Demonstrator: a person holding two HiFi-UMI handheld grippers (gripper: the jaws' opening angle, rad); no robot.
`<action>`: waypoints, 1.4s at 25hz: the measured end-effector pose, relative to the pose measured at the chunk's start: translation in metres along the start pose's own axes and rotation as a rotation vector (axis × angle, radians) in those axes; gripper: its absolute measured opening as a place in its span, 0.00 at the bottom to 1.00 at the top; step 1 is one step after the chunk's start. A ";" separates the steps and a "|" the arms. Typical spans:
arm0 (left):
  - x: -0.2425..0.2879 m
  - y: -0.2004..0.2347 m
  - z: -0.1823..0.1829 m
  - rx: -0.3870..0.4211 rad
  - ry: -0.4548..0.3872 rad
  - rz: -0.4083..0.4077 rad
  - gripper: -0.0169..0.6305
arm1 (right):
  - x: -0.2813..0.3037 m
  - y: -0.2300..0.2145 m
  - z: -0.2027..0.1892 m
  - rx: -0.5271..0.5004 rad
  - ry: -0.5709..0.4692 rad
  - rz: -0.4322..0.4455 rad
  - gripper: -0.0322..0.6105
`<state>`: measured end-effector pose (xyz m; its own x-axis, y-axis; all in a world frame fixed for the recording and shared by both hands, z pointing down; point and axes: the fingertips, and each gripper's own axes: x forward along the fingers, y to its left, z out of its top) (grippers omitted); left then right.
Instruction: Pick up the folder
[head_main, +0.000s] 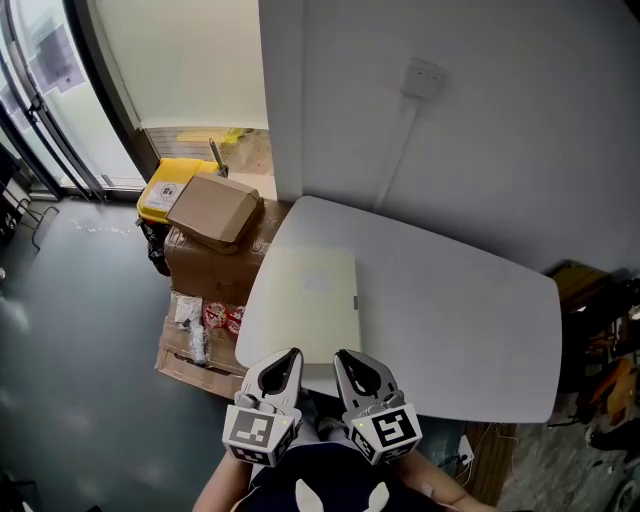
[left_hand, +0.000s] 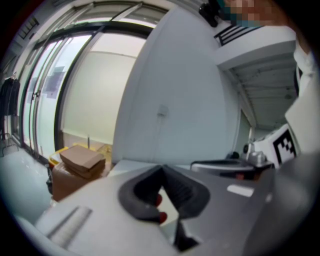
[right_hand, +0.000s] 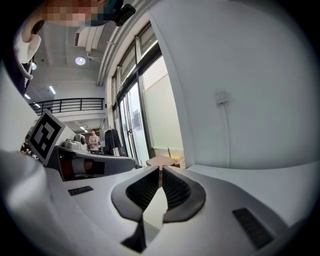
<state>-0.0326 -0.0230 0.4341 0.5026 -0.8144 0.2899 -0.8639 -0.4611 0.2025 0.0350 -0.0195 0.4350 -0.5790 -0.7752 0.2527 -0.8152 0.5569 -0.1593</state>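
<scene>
A pale cream, flat rectangular folder lies closed on the white, round-cornered table. It is on the tabletop's left part, its long sides running from 6 to 12 o'clock and its near edge close to the table's near rim.

The left gripper and the right gripper are side by side at 6 o'clock of the folder, tips over its near edge. Whether they touch it cannot be made out from the head view.

In the left gripper view, the left gripper has its ribbed black fingers pressed together with nothing between them. The right gripper view shows the right gripper the same: pads closed tip to tip and empty. The pale patch below the meeting tips is probably the folder.

At 10 o'clock of the folder, off the table, a brown cardboard box sits tilted on a larger carton, with a yellow plastic bin just beyond it. At 1 o'clock, a white wall socket hangs on the grey wall, and a thin cable drops from it towards the table.
</scene>
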 end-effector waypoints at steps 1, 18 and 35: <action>0.004 0.002 0.001 0.002 0.001 0.000 0.03 | 0.004 -0.001 0.000 0.000 0.004 0.004 0.07; 0.053 0.027 -0.009 -0.014 0.087 -0.034 0.18 | 0.046 -0.030 -0.016 0.043 0.104 -0.003 0.07; 0.094 0.072 -0.045 -0.068 0.254 -0.002 0.34 | 0.085 -0.073 -0.068 0.183 0.295 -0.028 0.36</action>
<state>-0.0457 -0.1168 0.5176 0.5037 -0.6948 0.5133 -0.8630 -0.4310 0.2636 0.0467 -0.1057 0.5333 -0.5478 -0.6549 0.5207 -0.8360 0.4531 -0.3096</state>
